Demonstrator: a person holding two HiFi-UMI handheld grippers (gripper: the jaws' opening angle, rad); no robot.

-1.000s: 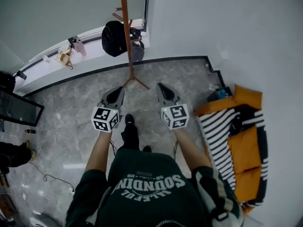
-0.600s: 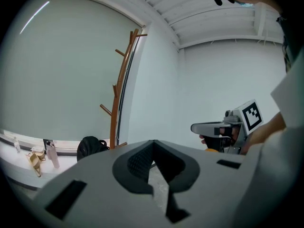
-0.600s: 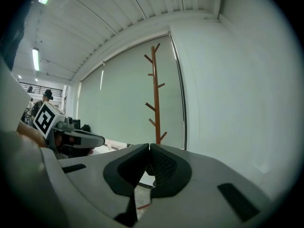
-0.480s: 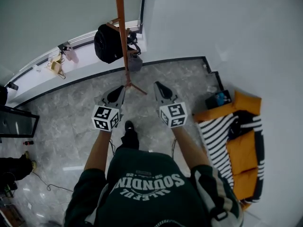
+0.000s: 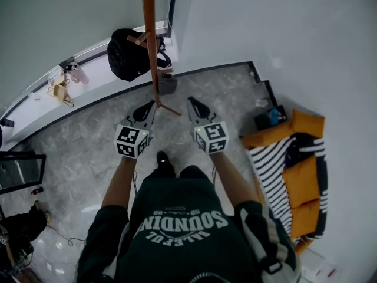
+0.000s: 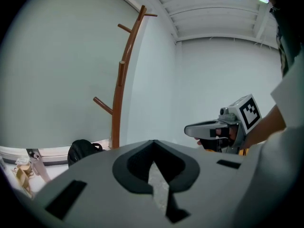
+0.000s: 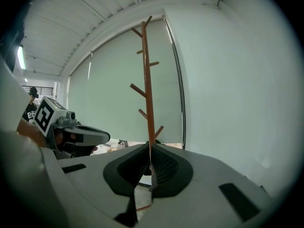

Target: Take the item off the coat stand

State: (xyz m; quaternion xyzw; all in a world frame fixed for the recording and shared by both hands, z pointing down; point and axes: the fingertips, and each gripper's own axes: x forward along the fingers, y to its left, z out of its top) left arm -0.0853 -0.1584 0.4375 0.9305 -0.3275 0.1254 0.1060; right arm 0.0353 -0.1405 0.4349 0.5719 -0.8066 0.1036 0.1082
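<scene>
far to the left of both tongs, a white ledge [image 5: 35, 108] runs along the foot of the window. a few small pale things [image 5: 59, 88] lie on it, too small to tell what they are. ahead of the left tongs [image 5: 148, 108] and a little to their left, a black backpack [image 5: 125, 55] hangs from a peg of the coat stand [image 5: 148, 40], against the left side of the pole. the wooden pole rises straight ahead, between the lines of the two tongs. in the head view its feet show on the grey stone floor [image 5: 88, 152] just past the tips of the left tongs. a small grey bag [image 5: 167, 85] hangs low on the right side of the pole, ahead of the gap between the tongs.

the left tongs are closed, tips meeting, with nothing held. they point toward the stand but are apart from it and from the backpack. in the left gripper view the backpack sits low beside the pole, left of the tips. the right tongs [image 5: 192, 102] are level beside the left pair, near but not touching, and are also closed and empty. in the right gripper view the pole stands dead ahead of their tips.

the person [image 5: 177, 229] wears a dark green sweatshirt with pale lettering, arms stretched forward. well to the right of the right tongs, an orange sofa [image 5: 303, 187] stands by the wall with a black and white striped blanket [image 5: 268, 164] over it.
</scene>
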